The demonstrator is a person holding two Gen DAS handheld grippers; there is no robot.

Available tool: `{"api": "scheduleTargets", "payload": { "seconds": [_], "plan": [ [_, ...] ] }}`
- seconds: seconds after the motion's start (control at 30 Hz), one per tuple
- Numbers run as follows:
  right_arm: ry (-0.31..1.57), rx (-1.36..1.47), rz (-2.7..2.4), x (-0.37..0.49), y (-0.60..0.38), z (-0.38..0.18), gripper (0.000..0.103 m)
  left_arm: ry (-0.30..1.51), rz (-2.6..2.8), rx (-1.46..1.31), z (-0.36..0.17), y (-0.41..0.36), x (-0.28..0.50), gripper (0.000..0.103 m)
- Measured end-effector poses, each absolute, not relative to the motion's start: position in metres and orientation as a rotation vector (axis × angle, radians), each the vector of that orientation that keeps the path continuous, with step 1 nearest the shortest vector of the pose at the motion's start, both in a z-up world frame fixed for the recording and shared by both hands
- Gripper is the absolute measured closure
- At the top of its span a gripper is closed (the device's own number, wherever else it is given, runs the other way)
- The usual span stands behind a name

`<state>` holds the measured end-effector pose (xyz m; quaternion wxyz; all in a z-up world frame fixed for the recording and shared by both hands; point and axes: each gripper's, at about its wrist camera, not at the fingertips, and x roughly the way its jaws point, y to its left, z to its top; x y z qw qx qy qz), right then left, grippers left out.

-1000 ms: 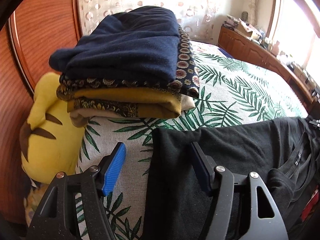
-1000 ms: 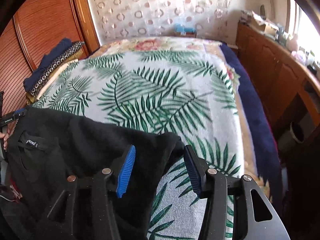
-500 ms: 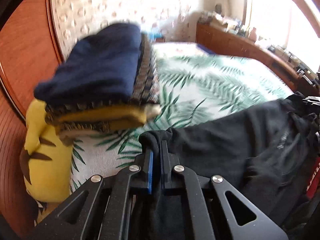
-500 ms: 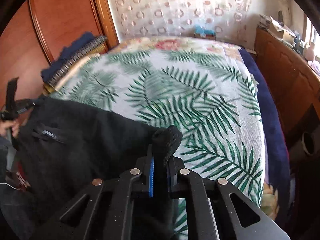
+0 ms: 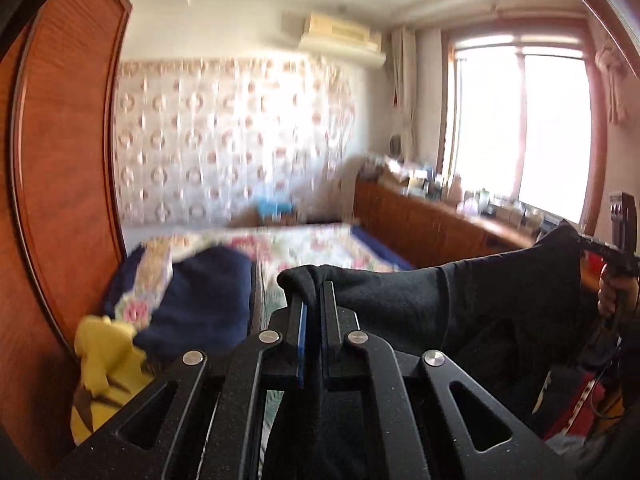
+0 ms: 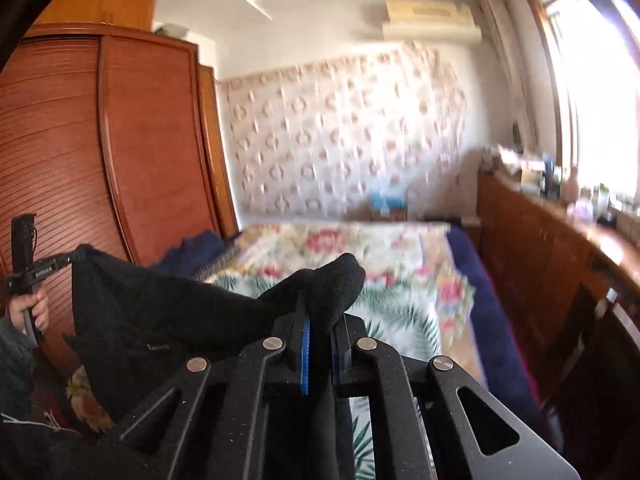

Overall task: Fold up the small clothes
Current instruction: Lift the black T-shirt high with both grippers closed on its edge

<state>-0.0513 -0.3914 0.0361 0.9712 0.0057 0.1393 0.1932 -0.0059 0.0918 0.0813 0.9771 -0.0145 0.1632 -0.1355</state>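
One black garment (image 5: 472, 304) is in the air above the near end of the bed (image 6: 384, 256), stretched between two grippers. The left gripper (image 5: 314, 312) is clamped on one bunched corner, the right gripper (image 6: 320, 320) on the other — both pairs of jaws are closed to a narrow slit with cloth between them. The garment's long axis runs left to right from one gripper to the other, and the rest hangs below out of view, so neither hand is nearer than the other. I judge that the coming move depends on that held edge staying level and taut. There is one garment in hand and two grippers on it. One stack (image 5: 200, 292) of folded clothes sits at the left of the bed — blurred, so its pieces cannot be counted — with one yellow toy (image 5: 104, 364) nearer, beside the wardrobe (image 6: 120, 152).
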Motion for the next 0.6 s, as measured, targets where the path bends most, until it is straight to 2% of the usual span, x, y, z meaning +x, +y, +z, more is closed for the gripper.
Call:
{"api": "scheduleTargets", "payload": {
  "seconds": [0.27, 0.6],
  "plan": [
    [0.136, -0.049, 0.363, -0.108, -0.398, 0.097, 0.096, 0.174, -0.274, -0.044, 0.126, 0.103, -0.035, 0.097],
    [0.011, -0.058, 0.34, -0.13, -0.392, 0.106, 0.096, 0.098, -0.28, -0.067, 0.159, 0.108, -0.045, 0.097]
  ]
}}
